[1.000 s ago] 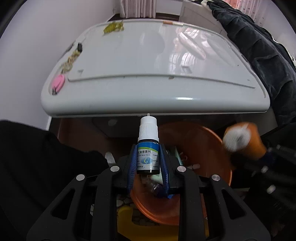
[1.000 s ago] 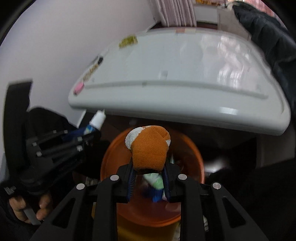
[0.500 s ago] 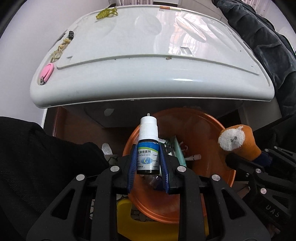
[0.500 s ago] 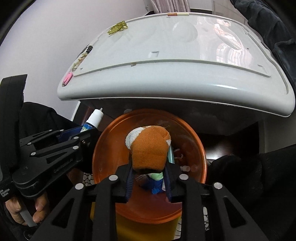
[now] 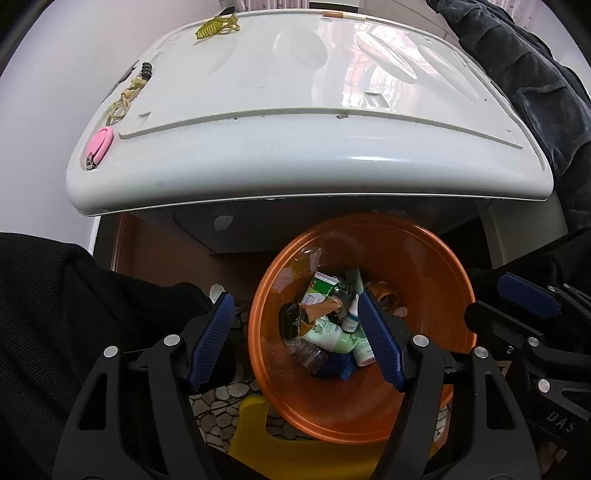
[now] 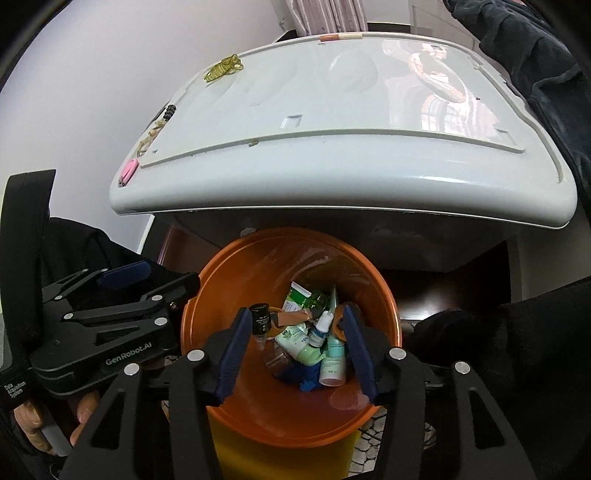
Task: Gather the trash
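An orange bin (image 5: pixel 424 258) (image 6: pixel 221 280) stands below the white appliance lid, with several bottles, tubes and scraps at its bottom. A small white-capped spray bottle (image 5: pixel 351 318) (image 6: pixel 320 328) lies on the pile, with an orange sock (image 5: pixel 382 291) beside it. My left gripper (image 5: pixel 295 332) hangs open and empty over the bin's left part. My right gripper (image 6: pixel 295 339) hangs open and empty over the bin's middle. The left gripper also shows in the right wrist view (image 6: pixel 144 284), at the bin's left rim.
A white appliance lid (image 5: pixel 295 129) (image 6: pixel 332 129) overhangs the bin's far side. On it lie a pink nail clipper (image 5: pixel 98 142), rubber bands (image 5: pixel 123 103) and a yellow clip (image 5: pixel 216 26). Dark clothing (image 5: pixel 535 92) hangs at the right. A yellow stool (image 5: pixel 258 435) stands under the bin.
Both grippers have opened. The spray bottle has dropped from the left one and the orange sock from the right one into the bin. Both grippers have moved further over the bin.
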`<action>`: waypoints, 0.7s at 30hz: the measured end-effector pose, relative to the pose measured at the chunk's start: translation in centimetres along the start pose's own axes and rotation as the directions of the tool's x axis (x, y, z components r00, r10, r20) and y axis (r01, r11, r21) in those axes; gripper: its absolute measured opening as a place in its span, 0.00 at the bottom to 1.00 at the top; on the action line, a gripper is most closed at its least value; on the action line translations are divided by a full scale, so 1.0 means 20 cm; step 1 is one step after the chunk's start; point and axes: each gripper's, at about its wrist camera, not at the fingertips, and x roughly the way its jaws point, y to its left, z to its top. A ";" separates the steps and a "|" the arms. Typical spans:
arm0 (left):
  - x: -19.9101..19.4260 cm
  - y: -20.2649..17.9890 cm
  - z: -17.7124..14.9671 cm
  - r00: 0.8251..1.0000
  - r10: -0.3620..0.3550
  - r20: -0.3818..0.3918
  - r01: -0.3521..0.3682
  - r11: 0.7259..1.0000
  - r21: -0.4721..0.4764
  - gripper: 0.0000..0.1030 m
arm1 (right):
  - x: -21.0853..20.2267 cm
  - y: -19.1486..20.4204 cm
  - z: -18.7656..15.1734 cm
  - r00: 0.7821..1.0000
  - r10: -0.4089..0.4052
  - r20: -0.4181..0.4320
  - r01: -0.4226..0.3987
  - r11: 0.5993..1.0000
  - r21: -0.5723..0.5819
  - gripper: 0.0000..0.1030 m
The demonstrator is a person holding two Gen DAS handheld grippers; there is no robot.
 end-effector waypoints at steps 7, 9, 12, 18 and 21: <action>-0.03 0.01 0.01 1.000 0.006 0.015 -0.006 1.000 -0.014 0.66 | -0.03 0.00 0.01 1.000 -0.018 0.019 0.018 1.000 -0.004 0.62; -0.04 0.03 0.03 1.000 0.006 0.020 -0.006 1.000 -0.023 0.66 | -0.04 0.00 0.03 0.999 -0.024 0.031 0.025 1.000 -0.002 0.64; -0.07 0.05 0.06 0.999 0.009 0.039 -0.007 0.999 -0.034 0.66 | -0.08 -0.02 0.09 0.997 -0.039 0.066 0.039 0.999 0.007 0.71; -0.16 0.05 0.15 0.994 0.025 0.106 -0.022 0.999 -0.027 0.66 | -0.23 -0.05 0.22 0.978 -0.117 0.174 0.118 0.993 0.005 0.85; -0.21 0.04 0.22 0.990 0.022 0.136 -0.017 0.999 -0.035 0.66 | -0.28 -0.06 0.29 0.968 -0.141 0.208 0.143 0.990 0.005 0.90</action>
